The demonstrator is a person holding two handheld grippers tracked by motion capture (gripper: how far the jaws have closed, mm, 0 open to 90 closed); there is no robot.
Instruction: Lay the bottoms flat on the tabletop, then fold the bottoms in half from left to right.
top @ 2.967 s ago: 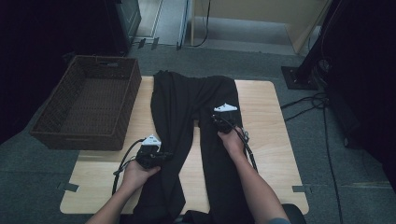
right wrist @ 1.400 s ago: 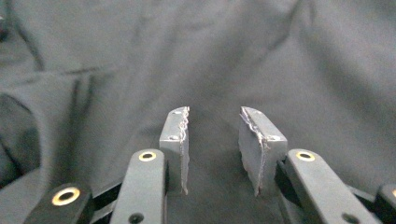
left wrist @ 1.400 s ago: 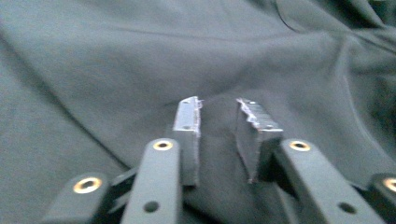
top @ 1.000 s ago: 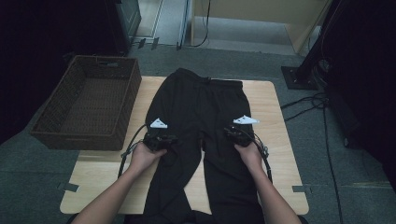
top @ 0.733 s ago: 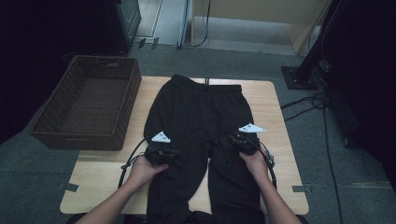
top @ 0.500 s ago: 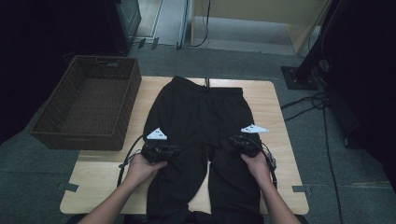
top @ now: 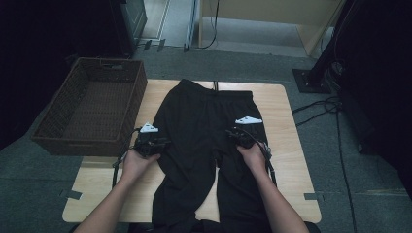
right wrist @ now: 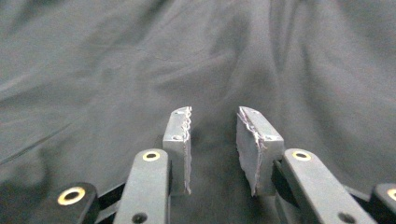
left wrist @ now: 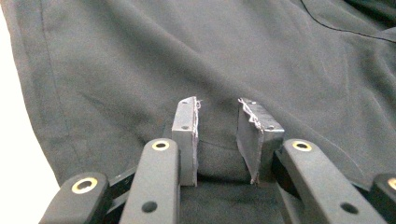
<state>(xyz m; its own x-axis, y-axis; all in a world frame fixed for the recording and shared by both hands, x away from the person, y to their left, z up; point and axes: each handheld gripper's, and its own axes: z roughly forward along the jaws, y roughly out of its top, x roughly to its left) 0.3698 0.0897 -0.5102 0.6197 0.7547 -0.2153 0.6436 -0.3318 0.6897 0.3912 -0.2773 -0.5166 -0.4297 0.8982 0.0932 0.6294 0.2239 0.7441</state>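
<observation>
Both grippers rest released on the black trousers [top: 206, 126]: left gripper [top: 148, 144] nearest the wicker basket [top: 92, 109], right gripper [top: 239, 136] farther off, jaws just opening, nothing pinched.

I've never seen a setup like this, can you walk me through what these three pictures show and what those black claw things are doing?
A person sits at a wooden table and holds a hand tool with two jaws in each hand. The high view looks down from above: the left gripper and the right gripper rest on a pair of black trousers spread flat, waistband away from the person. A brown wicker basket stands at the table's left edge. The other two pictures come from cameras riding on each tool, looking along its jaws at the cloth. Both pairs of jaws stand apart and have just been opening. No cloth is pinched between them; nothing is held.
</observation>
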